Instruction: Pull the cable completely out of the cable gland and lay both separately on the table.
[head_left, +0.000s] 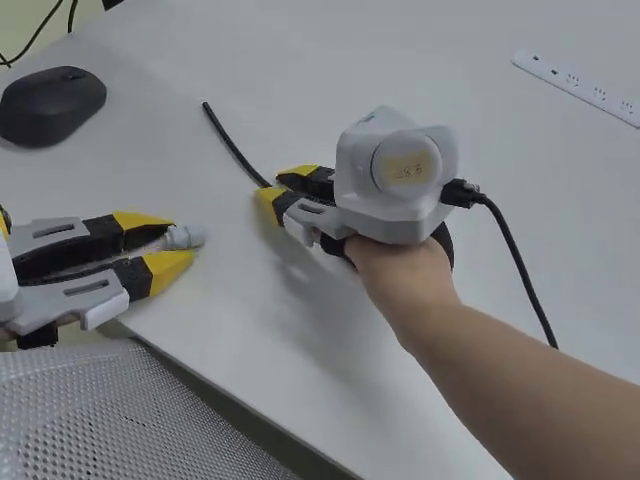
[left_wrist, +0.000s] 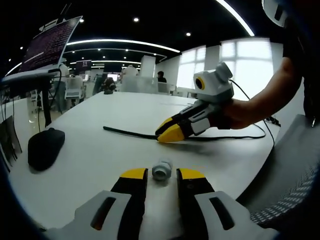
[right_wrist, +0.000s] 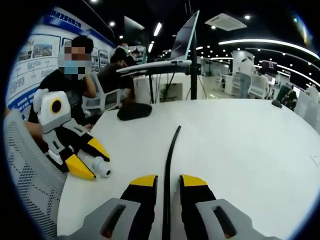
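Near edge of table (head_left: 330, 60) runs on a slant under the left gripper (head_left: 172, 244); the gripper body overhangs it, above a mesh chair (head_left: 100, 420).

Cable gland (head_left: 188, 237): pale, lying on the table just at the left jaw tips and close to that near edge. In the left gripper view the jaws are slightly apart, the gap a little wider than the gland, and no grip on it is visible.

Cable (head_left: 228, 140): black, flat on the table and well apart from the gland. Its far end is free, toward the mouse (head_left: 50, 100).

Right gripper (head_left: 272, 183), held in a hand (head_left: 400, 270): jaws narrowly parted. The cable runs down the gap without being pinched, as the right gripper view shows it.

Open room: wide bare surface beyond the cable and to the right, as far as the power strip (head_left: 580, 85) at the far right edge. The strip of table between the two grippers is also bare.

Hard to make out:
- The cable's near end is covered by the right gripper in the head view and cut off at the bottom of the right gripper view.
- Whether the gland touches either left jaw tip cannot be told.
- The chair and the left gripper's rear are cut off by the frame.
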